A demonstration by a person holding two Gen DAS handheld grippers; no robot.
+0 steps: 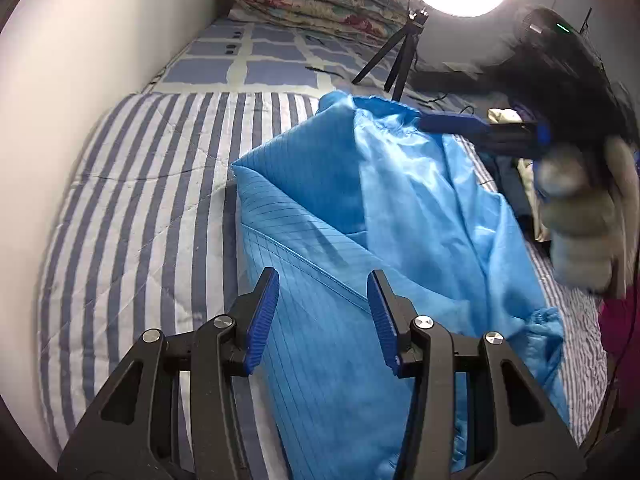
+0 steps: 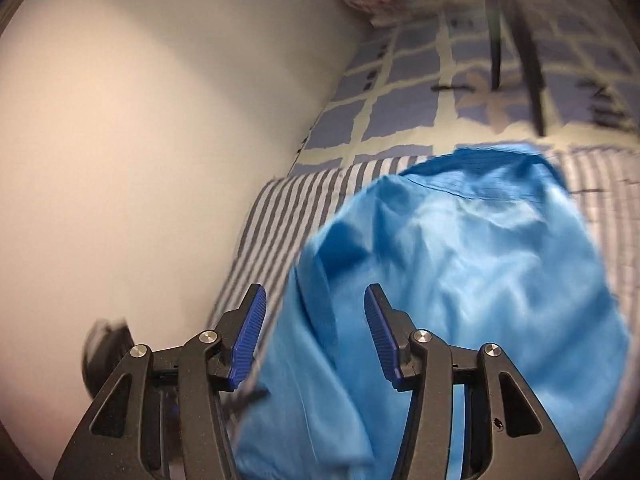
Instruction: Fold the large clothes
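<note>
Left wrist view: hovering left gripper (image 1: 323, 278) over blue garment (image 1: 340, 380) on striped quilt (image 1: 140, 200), jaws wide, empty, probably readying a fold grab; right gripper (image 2: 315, 294) gaping likewise, holding nothing.

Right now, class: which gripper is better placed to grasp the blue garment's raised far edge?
Right, probably. The right gripper has its open fingertips at the raised edge of the blue garment, while the left gripper, also open, hangs over the near flat panel.
</note>
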